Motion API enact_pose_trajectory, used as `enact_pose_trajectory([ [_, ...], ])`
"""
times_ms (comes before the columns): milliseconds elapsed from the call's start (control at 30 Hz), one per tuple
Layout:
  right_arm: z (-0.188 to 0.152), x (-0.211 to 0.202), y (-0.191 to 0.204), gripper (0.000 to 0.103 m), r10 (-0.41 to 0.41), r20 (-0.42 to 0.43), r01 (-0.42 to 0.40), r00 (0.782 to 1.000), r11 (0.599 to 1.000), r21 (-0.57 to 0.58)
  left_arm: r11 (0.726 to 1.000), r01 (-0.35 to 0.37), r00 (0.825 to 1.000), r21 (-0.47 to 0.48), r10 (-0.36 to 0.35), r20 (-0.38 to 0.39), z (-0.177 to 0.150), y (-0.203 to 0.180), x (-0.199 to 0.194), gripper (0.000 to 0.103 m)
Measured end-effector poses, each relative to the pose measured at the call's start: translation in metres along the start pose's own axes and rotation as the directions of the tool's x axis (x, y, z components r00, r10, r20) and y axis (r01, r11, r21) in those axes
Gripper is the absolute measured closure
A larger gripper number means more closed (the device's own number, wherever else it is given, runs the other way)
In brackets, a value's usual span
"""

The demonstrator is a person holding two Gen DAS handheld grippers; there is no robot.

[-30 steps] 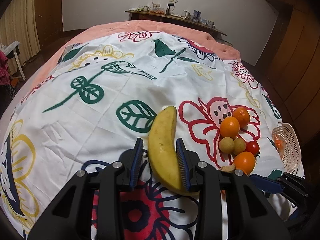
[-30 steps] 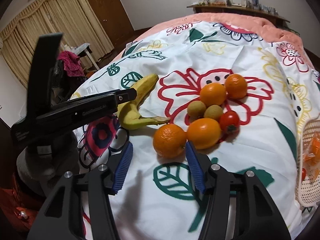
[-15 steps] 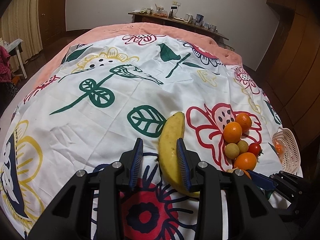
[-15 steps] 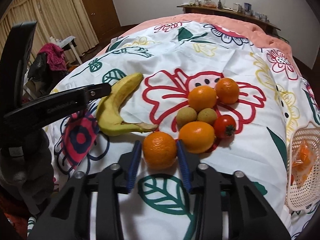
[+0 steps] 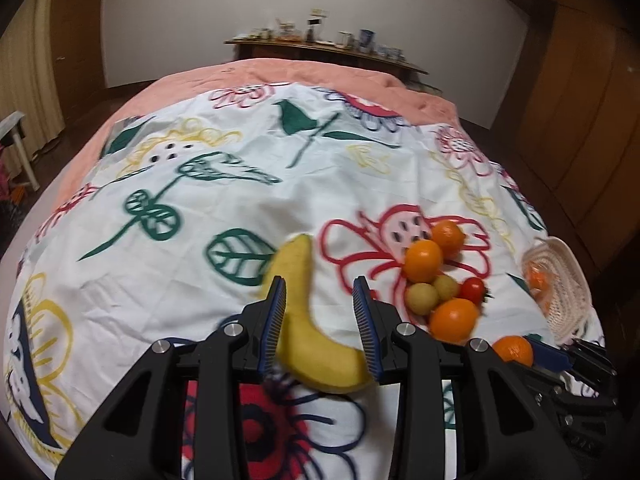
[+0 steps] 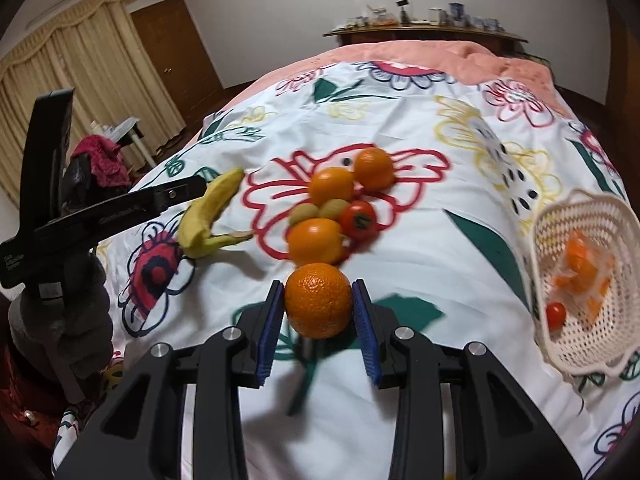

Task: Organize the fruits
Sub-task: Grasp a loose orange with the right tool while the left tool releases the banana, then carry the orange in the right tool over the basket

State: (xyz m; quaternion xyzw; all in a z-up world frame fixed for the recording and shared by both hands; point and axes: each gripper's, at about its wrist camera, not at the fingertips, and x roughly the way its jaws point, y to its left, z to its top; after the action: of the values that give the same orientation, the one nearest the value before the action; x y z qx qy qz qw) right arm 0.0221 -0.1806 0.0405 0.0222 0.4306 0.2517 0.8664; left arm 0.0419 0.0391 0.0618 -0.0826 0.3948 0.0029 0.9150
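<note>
- On the flowered bed cover [image 5: 224,200], in the left wrist view, the banana [image 5: 308,320] is seen between the left tongs [image 5: 320,320], whose jaws are opening.
- In the right wrist view, the orange [image 6: 319,300] is pinched by the right tongs [image 6: 319,322], left of the white basket [image 6: 576,216].

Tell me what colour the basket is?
The basket is white, with a lattice of small holes. The right wrist view shows it best.
</note>
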Motion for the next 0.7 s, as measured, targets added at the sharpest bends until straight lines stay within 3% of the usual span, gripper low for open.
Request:
enact_pose_trajectory([
  [100, 0.000, -0.006, -0.010, 0.068, -0.002, 0.021, 0.002, 1.000, 1.000, 0.020, 0.996, 0.082, 0.997, 0.033, -0.082, -0.003, 0.000, -0.013, 0.000, 0.045],
  [367, 0.003, -0.019, -0.028, 0.068, -0.019, 0.070, 0.014, 0.997, 0.998, 0.069, 0.970, 0.215, 0.977, 0.115, -0.212, -0.037, -0.001, -0.047, 0.011, 0.044],
  [567, 0.004, -0.030, -0.047, 0.068, -0.027, 0.100, 0.014, 0.995, 0.992, 0.122, 0.945, 0.269, 0.962, 0.185, -0.257, -0.086, -0.008, -0.069, 0.022, 0.044],
  [667, 0.005, -0.034, -0.056, 0.068, -0.027, 0.116, 0.010, 0.993, 0.989, 0.147, 0.933, 0.270, 0.962, 0.238, -0.254, -0.096, -0.012, -0.081, 0.025, 0.050],
  [700, 0.005, -0.035, -0.058, 0.068, -0.029, 0.119, 0.010, 0.992, 0.989, 0.151, 0.929, 0.273, 0.962, 0.249, -0.255, -0.103, -0.012, -0.084, 0.026, 0.057],
])
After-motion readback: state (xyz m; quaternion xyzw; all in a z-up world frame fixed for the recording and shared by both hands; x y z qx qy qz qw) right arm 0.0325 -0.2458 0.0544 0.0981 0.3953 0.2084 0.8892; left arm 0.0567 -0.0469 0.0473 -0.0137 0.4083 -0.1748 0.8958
